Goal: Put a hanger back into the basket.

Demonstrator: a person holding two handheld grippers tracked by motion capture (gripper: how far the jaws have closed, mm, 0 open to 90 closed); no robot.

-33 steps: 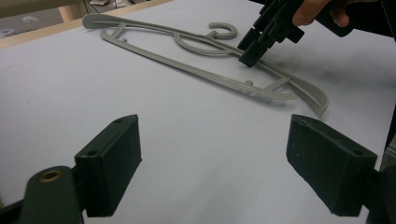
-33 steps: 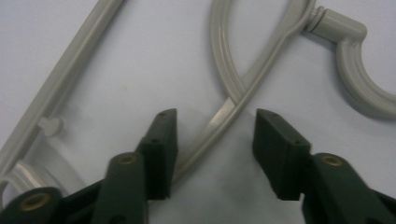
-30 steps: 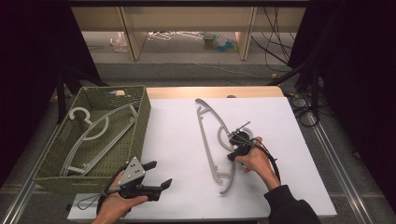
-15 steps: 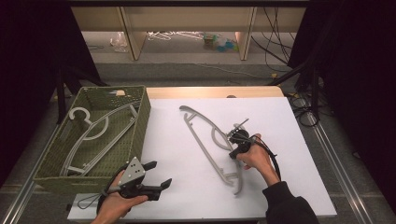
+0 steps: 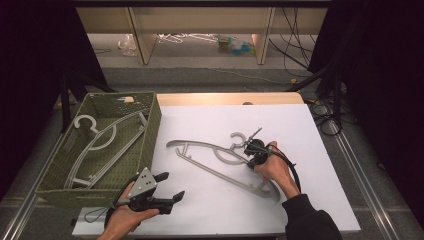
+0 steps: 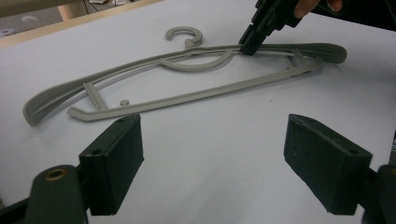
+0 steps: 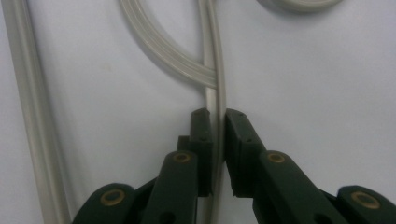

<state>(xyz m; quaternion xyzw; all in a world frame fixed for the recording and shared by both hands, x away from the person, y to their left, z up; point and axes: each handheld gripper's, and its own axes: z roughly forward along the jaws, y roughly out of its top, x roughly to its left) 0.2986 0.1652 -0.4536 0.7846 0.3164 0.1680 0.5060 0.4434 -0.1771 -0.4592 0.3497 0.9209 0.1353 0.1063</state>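
High view: a white table (image 5: pixel 300 125) in a dark room, a green wicker basket (image 5: pixel 150 131) at its left. The grey hanger (image 5: pixel 220 165) lies mid-table — the right gripper (image 7: pixel 218 122) is clamped on its upper arm, just closed. The left gripper view shows the left gripper (image 6: pixel 212 154) gaping above bare table.

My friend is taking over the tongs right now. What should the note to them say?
Right tongs: shut on the upper arm of the grey hanger, next to its hook; the jaws have just been closing onto it.
Left tongs: open, holding nothing, resting near the table's front edge beside the green basket.
Things: the gripped hanger lies flat on the white table; another hanger is already inside the basket.
Done: one hanger in the basket, second one gripped.
Left: probably lift this hanger and put it in the basket too.
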